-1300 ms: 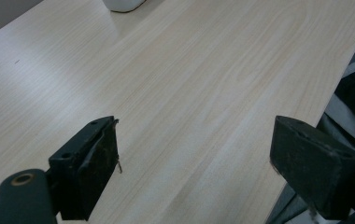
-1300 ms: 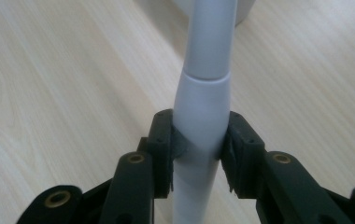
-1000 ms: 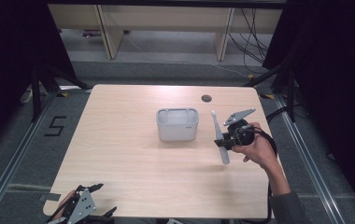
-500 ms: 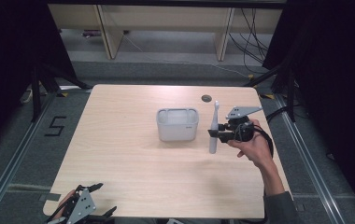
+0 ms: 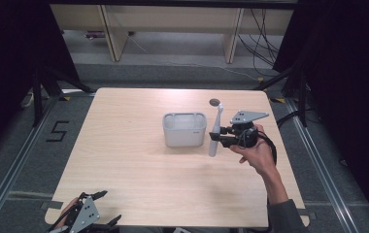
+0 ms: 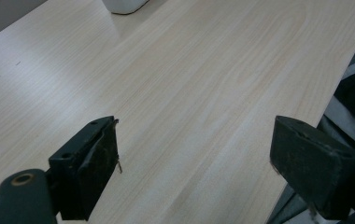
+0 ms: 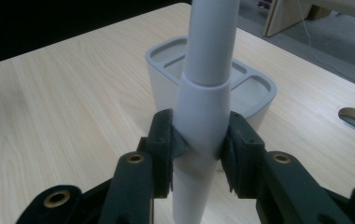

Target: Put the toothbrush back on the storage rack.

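Upright, the white plastic electric toothbrush [image 5: 214, 131] sits clamped in the right gripper [image 5: 223, 139] fingers, at three o'clock of the grey compartmented holder [image 5: 184, 129] (just beside it); left gripper [image 6: 194, 177] fingers gape, empty, over the wooden surface [image 5: 124, 145].

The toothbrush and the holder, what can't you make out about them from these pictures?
- Toothbrush head: cut off by the top edge in the right gripper view; too small in the high view to tell bristles.
- Its lower end: cut off by the bottom edge between the right tool jaws.
- Holder compartments: insides hidden behind the toothbrush and the rim.
- Holder in the left gripper view: cut off by the top edge.
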`<action>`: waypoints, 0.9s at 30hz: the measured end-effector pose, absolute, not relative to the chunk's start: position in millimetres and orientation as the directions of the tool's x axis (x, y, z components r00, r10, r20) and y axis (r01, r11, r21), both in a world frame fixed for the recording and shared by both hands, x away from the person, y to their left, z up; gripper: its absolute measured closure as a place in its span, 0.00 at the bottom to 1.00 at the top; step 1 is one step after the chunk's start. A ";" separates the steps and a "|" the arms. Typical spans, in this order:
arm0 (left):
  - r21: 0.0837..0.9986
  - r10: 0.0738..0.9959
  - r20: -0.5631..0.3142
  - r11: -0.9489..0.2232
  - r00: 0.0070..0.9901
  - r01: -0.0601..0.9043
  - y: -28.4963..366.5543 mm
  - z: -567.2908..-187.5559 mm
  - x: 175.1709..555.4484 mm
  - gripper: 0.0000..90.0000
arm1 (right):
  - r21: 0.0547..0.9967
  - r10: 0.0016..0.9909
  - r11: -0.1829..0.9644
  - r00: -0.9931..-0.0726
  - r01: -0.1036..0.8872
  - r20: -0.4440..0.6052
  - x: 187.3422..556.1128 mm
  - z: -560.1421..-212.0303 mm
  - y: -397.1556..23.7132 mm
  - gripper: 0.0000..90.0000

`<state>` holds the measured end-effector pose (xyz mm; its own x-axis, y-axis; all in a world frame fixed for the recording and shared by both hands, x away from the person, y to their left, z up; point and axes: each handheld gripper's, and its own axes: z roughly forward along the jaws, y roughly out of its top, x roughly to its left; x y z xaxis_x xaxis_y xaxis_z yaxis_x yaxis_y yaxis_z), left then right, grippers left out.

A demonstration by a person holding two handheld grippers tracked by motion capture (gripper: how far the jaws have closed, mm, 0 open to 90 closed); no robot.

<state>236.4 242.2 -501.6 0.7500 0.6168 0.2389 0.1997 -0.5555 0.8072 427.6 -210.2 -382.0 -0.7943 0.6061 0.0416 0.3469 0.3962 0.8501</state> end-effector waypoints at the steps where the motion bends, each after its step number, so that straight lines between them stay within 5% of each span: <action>1: 0.806 0.616 0.240 -0.558 0.750 0.200 242.3 -501.6 236.5 0.17 | 0.856 0.595 0.396 -0.803 0.333 0.036 429.0 -382.0 -209.6 0.74; 27: 0.803 0.616 0.237 -0.560 0.751 0.206 242.9 -501.1 236.5 0.16 | 0.869 0.536 0.402 -0.843 0.287 0.031 439.4 -351.5 -153.8 0.74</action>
<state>236.5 242.9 -501.1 0.7509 0.6164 0.2370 0.2060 -0.5596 0.8027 439.4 -153.8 -351.5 -0.8434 0.5364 0.0308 0.2873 0.4018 0.8695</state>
